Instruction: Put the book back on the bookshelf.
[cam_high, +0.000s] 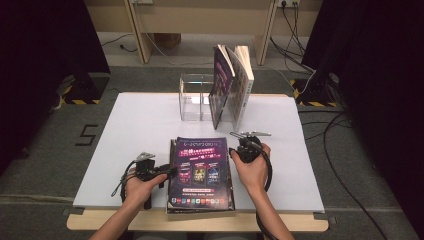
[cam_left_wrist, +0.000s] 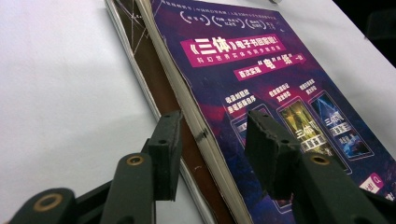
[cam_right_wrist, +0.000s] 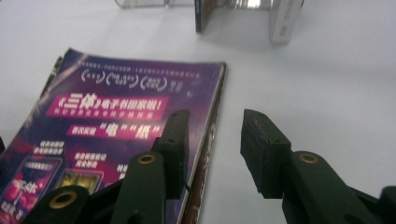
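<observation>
We see left gripper (cam_left_wrist: 212, 140) fingers parted, straddling the left edge of the flat purple paperback book (cam_left_wrist: 261, 84); right gripper (cam_right_wrist: 215, 140) fingers parted astride its right edge, gripping nothing.

Books, stand, grippers and table, counted

At the table's six o'clock edge lie two books stacked flat: the purple-covered book (cam_high: 200, 170) on top, and one brown-covered book (cam_left_wrist: 161, 88) beneath it, its edge showing along the left side. At twelve o'clock stand two upright books: one purple-backed book (cam_high: 220, 85) and one pale-covered book (cam_high: 242, 87), leaning apart at the top; that makes four books. One clear acrylic stand (cam_high: 192, 97) is beside them at eleven o'clock. There are two grippers: the left gripper (cam_high: 167, 172) at seven o'clock and the right gripper (cam_high: 248, 134) at five o'clock, each with two black jaws. One white table (cam_high: 140, 130) bears everything.
</observation>
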